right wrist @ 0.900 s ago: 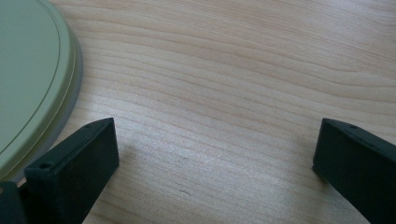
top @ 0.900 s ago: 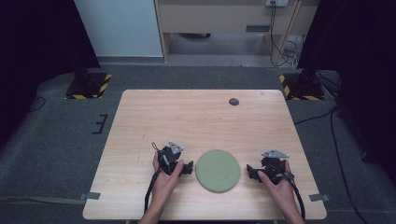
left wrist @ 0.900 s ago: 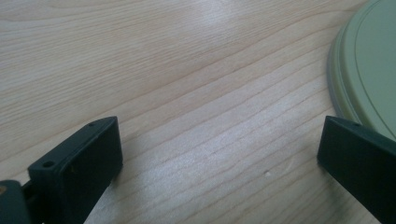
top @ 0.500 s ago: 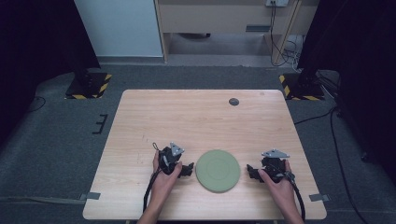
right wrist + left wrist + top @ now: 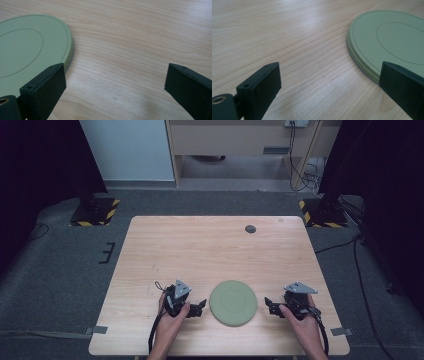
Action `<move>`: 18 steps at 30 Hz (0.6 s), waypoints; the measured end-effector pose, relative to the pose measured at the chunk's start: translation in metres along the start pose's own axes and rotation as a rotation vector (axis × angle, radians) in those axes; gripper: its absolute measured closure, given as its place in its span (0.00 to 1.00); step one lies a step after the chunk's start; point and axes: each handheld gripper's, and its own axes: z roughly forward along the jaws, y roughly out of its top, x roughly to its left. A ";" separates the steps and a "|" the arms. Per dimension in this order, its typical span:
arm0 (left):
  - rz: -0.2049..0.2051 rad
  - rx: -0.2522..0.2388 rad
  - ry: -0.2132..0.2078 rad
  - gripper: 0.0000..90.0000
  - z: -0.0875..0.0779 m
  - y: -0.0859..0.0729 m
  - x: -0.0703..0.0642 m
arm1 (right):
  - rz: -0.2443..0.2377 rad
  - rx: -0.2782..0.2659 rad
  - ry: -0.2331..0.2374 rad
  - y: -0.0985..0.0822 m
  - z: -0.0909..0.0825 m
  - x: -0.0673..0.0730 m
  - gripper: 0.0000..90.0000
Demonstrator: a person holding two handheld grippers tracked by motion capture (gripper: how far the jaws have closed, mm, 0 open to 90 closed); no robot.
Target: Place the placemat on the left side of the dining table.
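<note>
Near the tabletop's front edge, your left gripper (image 5: pixel 200 308) and right gripper (image 5: pixel 270 306) flanked the green plate (image 5: pixel 233 302), jaws spread; you needed both under its rim evenly.

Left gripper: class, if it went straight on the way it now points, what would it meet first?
Probably the near rim of the green disc. The left gripper, jaws open, points across the table at it, with bare wood between.
</note>
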 end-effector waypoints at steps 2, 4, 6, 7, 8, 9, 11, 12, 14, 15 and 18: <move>0.012 -0.003 -0.018 0.04 -0.003 -0.001 -0.004 | -0.010 0.000 0.016 -0.001 -0.001 0.003 0.04; 0.028 -0.008 -0.032 0.04 -0.004 -0.001 -0.010 | -0.022 -0.002 0.032 -0.001 -0.002 0.006 0.05; 0.047 -0.004 -0.042 0.04 -0.004 -0.002 -0.016 | -0.025 -0.004 0.046 -0.002 -0.002 0.010 0.05; 0.047 -0.004 -0.042 0.04 -0.004 -0.002 -0.016 | -0.025 -0.004 0.046 -0.002 -0.002 0.010 0.05; 0.055 -0.003 -0.044 0.04 -0.003 -0.002 -0.018 | -0.036 -0.008 0.058 -0.002 -0.003 0.012 0.05; 0.054 -0.003 -0.052 0.04 -0.001 -0.001 -0.023 | -0.038 -0.009 0.064 -0.002 -0.003 0.014 0.05; 0.068 0.009 -0.070 0.04 0.002 -0.001 -0.028 | -0.051 -0.004 0.068 -0.003 -0.003 0.016 0.05; 0.078 0.015 -0.076 0.04 0.004 -0.001 -0.030 | -0.048 0.000 0.071 -0.003 -0.003 0.017 0.05; 0.087 0.023 -0.086 0.04 0.006 -0.001 -0.035 | -0.053 -0.001 0.078 -0.003 -0.004 0.018 0.05; 0.090 0.024 -0.087 0.04 0.006 -0.001 -0.036 | -0.050 0.001 0.080 -0.004 -0.005 0.018 0.05; 0.101 0.031 -0.080 0.04 0.007 -0.002 -0.036 | -0.060 0.011 0.089 -0.004 -0.004 0.020 0.05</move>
